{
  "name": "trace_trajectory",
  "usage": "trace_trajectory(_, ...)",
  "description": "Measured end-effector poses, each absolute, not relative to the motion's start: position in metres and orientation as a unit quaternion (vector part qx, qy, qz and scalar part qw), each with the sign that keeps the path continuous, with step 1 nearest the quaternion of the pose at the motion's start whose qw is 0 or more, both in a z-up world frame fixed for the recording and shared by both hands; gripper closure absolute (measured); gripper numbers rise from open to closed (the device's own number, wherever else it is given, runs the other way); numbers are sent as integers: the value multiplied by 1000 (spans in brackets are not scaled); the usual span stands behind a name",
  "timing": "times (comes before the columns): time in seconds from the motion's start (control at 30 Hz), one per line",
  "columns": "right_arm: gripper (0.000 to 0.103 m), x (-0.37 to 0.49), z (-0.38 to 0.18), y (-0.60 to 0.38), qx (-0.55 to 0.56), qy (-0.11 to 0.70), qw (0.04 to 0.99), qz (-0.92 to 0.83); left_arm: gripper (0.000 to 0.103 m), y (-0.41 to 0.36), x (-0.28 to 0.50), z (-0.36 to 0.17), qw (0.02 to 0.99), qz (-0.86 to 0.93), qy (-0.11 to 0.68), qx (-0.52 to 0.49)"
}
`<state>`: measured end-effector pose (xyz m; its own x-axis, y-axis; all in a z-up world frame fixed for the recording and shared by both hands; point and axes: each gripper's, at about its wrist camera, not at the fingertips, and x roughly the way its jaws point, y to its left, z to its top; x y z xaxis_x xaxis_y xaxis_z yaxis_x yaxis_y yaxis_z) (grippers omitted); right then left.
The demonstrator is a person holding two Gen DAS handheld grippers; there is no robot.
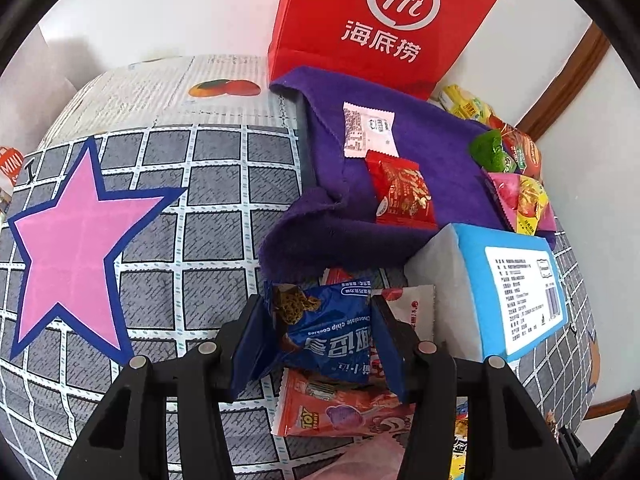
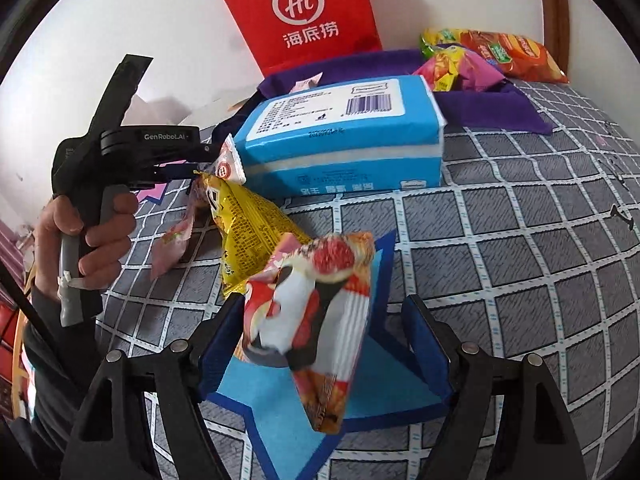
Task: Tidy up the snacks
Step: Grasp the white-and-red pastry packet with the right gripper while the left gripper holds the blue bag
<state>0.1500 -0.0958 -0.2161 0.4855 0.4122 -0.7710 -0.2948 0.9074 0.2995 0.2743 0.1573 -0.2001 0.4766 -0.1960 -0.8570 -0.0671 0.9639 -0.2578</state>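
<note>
Hanging between the open right gripper (image 2: 324,344) fingers, a red-white snack packet (image 2: 316,320).

Blue cookie packet (image 1: 324,332) upright; red-white packet (image 2: 316,320) tilted.

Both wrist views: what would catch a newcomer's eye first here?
The red paper bag with its white logo stands against the wall at the back, behind a purple cloth. Nearer, the left gripper pinches a blue chocolate chip cookie packet beside a blue tissue pack. In the right wrist view, a red-and-white snack packet sits between the right gripper's wide jaws.
</note>
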Motion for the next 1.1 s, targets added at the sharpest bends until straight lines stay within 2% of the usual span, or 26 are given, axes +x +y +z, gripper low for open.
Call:
trace_trajectory(0.03, 29, 150, -216, -94, 58, 463, 861, 204, 51, 156, 274, -201, 849, -38, 512, -127)
trace_trajectory(0.1, 51, 148, -214, -94, 53, 456, 864, 207, 51, 156, 274, -202, 849, -34, 512, -124)
trace_trajectory(0.13, 54, 147, -212, -95, 55, 456, 862, 216, 51, 155, 274, -202, 849, -33, 512, -122)
trace_trajectory(0.5, 54, 150, -184, -148, 39, 394, 909, 127, 53, 158, 274, -203, 848, -29, 513, -129)
trace_trajectory(0.8, 54, 163, -204, -166, 44, 412, 905, 97, 53, 162, 272, -201, 849, -29, 511, -136)
trace_trajectory(1.1, 54, 157, -177, -171, 50, 384, 916, 104, 53, 170, 265, -182, 860, -24, 489, -143)
